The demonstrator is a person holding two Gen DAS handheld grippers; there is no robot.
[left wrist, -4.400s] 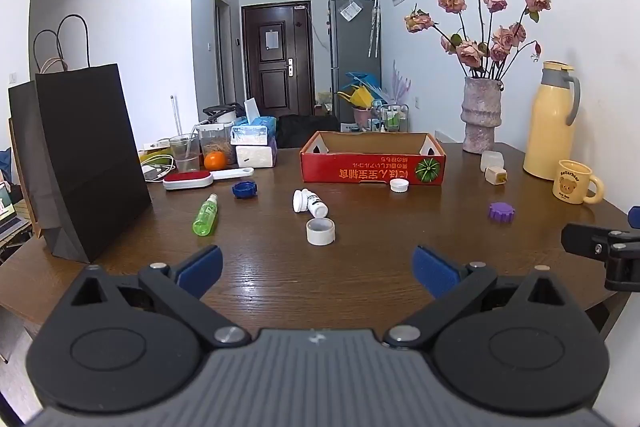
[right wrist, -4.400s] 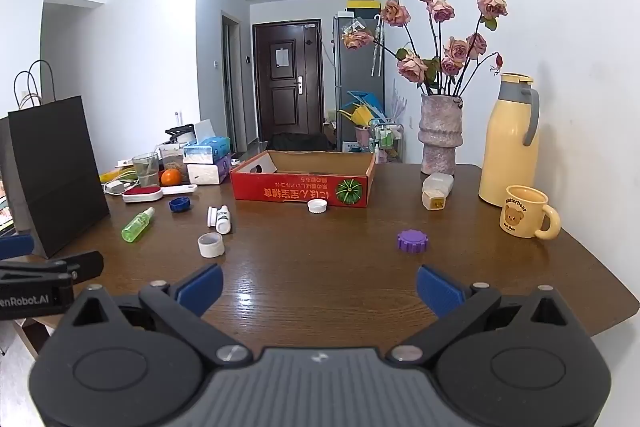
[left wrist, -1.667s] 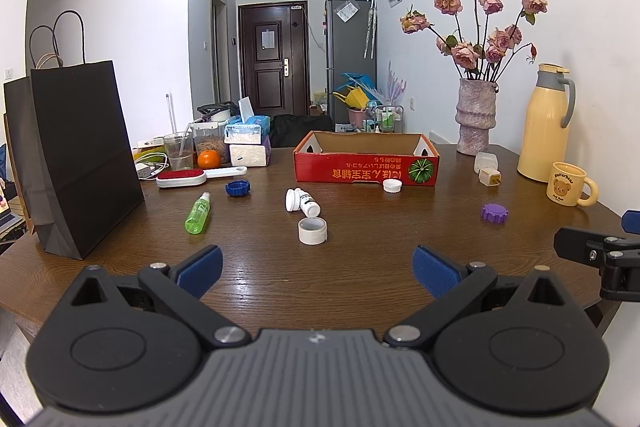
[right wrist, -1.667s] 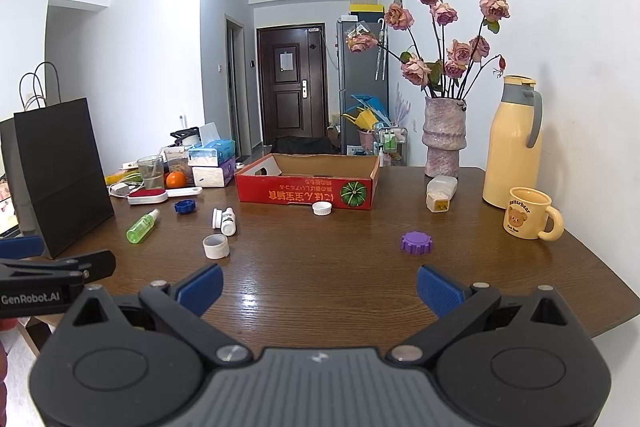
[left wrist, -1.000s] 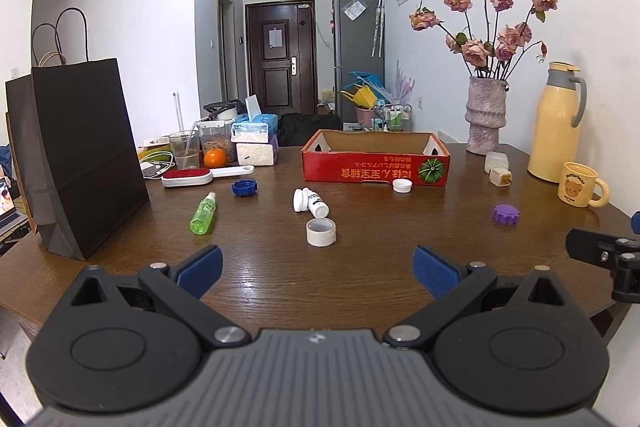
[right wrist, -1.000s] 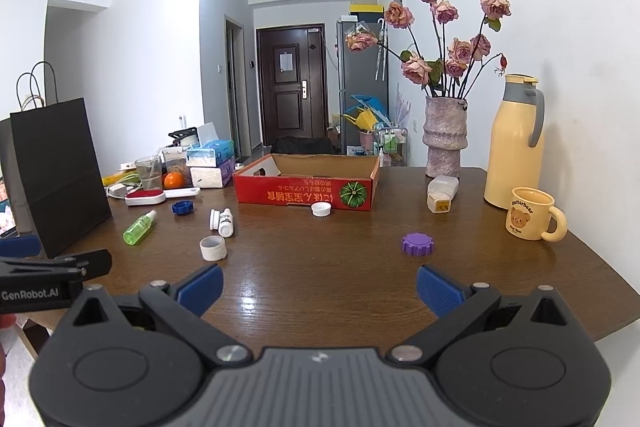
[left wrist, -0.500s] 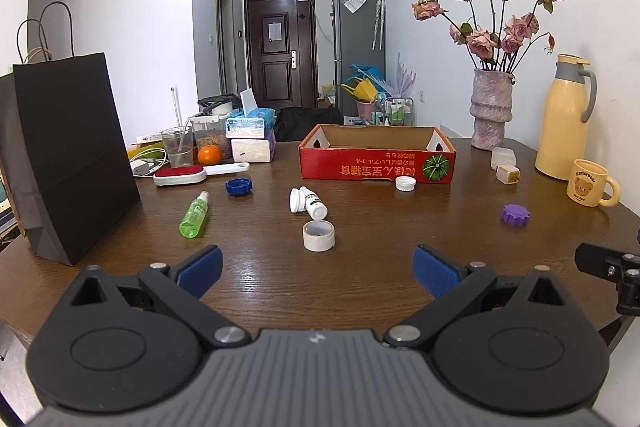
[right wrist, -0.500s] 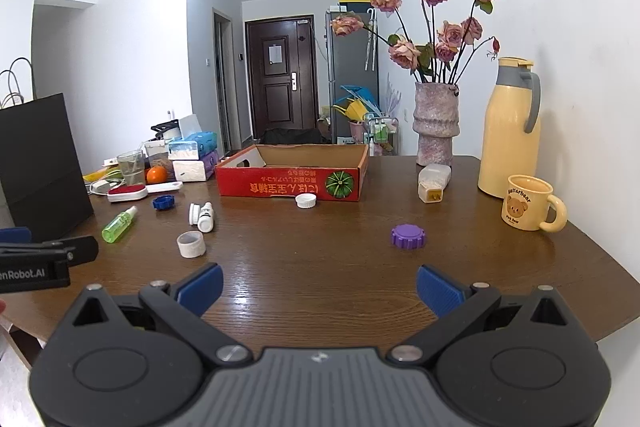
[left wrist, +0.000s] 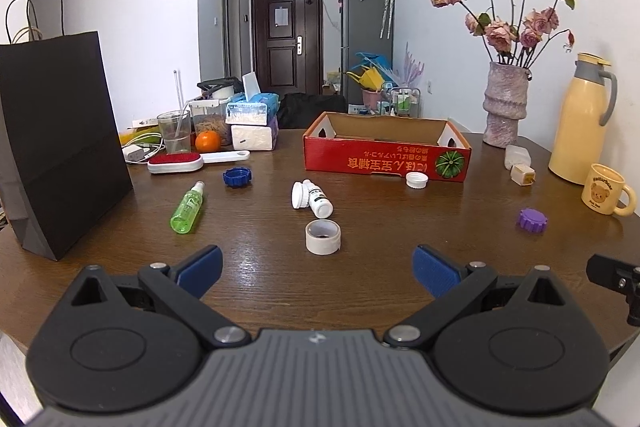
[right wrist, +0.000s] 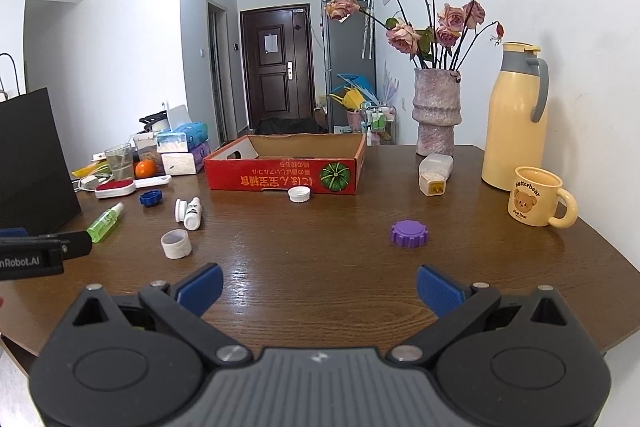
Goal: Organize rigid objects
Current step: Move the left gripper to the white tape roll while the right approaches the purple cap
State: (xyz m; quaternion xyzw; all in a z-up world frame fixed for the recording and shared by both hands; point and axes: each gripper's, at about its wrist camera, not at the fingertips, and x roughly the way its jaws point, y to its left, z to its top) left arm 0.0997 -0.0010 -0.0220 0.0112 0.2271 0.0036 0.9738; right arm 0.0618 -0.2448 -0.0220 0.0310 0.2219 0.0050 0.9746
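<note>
Left wrist view: left gripper [left wrist: 316,265] sits above the near edge of the wooden table [left wrist: 400,247], jaws spread wide, nothing between the blue pads [left wrist: 199,270]. Directly ahead of the gap, a white tape roll [left wrist: 323,236] stands on the table, apart from the pads. Just behind it, a small white bottle [left wrist: 319,202] lies on its side with a white cap [left wrist: 299,195] touching or just beside it; contact cannot be told. To the left, a green spray bottle [left wrist: 188,207] lies flat; a blue lid [left wrist: 237,177] rests further back. A white lid [left wrist: 417,180] sits just in front of the red cardboard box [left wrist: 384,163], which is open-topped; its inside floor is not visible. A purple lid [left wrist: 531,221] lies to the right, near a yellow bear mug [left wrist: 604,189]. A clear plastic jar [left wrist: 519,163] lies on its side between the vase [left wrist: 505,105] and the yellow thermos [left wrist: 580,123]. A black paper bag [left wrist: 60,139] stands upright at far left.

Right wrist view: right gripper [right wrist: 319,291] is likewise wide open and holds nothing, hovering over the near table edge. The purple lid [right wrist: 409,233] lies ahead and slightly right of its gap, well apart from the fingers. The left gripper's finger [right wrist: 44,251] enters at the left edge, near the green spray bottle [right wrist: 105,222].
</note>
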